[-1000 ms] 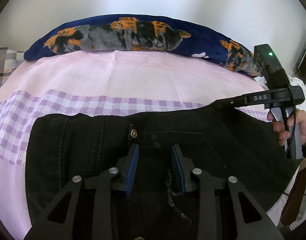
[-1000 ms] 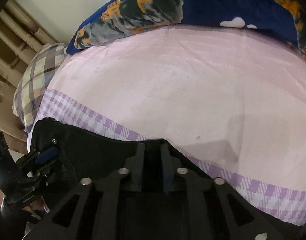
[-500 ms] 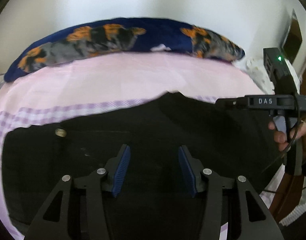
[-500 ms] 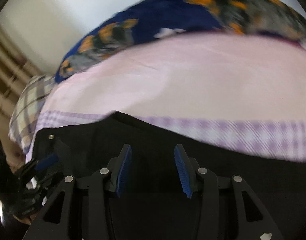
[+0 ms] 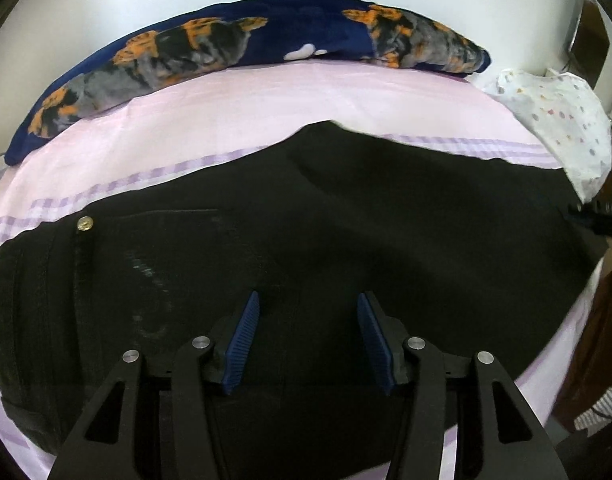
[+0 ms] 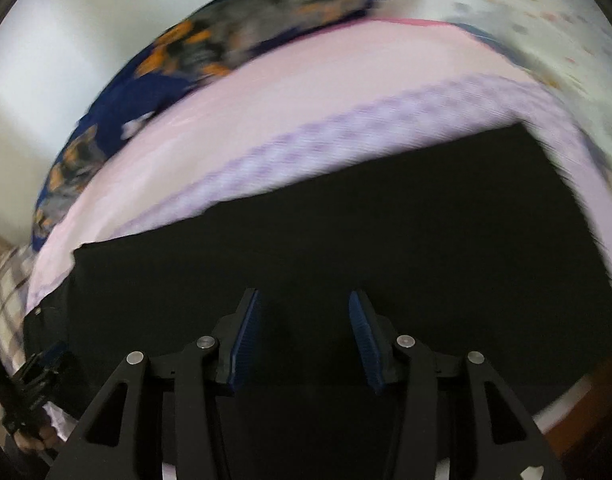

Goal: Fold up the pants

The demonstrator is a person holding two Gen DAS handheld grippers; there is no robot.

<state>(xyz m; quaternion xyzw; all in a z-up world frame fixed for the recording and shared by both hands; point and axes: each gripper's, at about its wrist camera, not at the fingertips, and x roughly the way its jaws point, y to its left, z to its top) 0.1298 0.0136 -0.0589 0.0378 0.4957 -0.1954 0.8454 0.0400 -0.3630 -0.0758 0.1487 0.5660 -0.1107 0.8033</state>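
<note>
A pink bed fills both views. Black pants lie flat across it from 9 to 3 o'clock, their brass button at 9. A navy blanket runs along 12. The left gripper and right gripper hang over the pants at 6, fingers spread wide, holding nothing.

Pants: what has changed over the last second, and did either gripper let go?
Both let go: the right gripper, shut on the black pants a second ago, is now open, and the left gripper has opened wider. Both have drawn back above the fabric. The pants stay spread on the pink sheet.
</note>
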